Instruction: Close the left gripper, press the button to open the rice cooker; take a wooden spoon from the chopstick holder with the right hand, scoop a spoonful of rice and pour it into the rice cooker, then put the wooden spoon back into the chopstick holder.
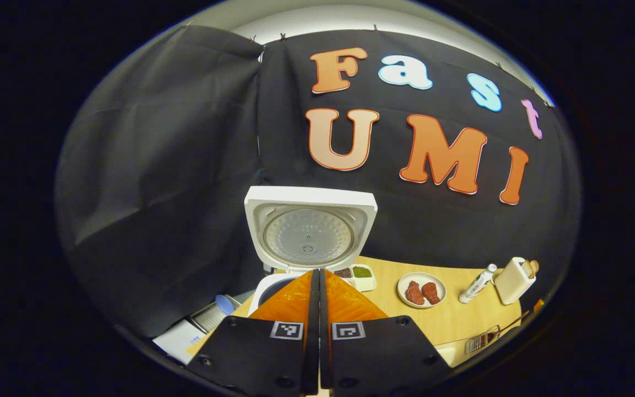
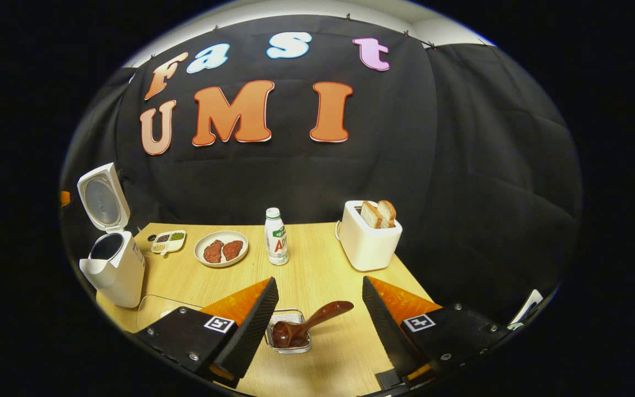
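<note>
The white rice cooker [image 1: 273, 284] stands right in front of my left gripper [image 1: 318, 273], its lid [image 1: 309, 231] raised upright. That gripper is shut with nothing between its fingers, and they hide most of the pot. In the right gripper view the cooker [image 2: 114, 267] stands at the table's left end with its dark pot open. A dark wooden spoon [image 2: 312, 321] lies tilted in a small wire holder [image 2: 295, 316], handle pointing up and right. My right gripper [image 2: 318, 286] hangs open just above the spoon and the holder, one finger on each side, touching neither.
On the wooden table [image 2: 317, 264] stand a plate [image 2: 221, 233] with two pieces of meat, a small bottle [image 2: 276, 234], a white toaster [image 2: 367, 245] with bread and a divided dish [image 2: 164, 252]. A clear shallow container [image 2: 155, 311] lies beside the cooker.
</note>
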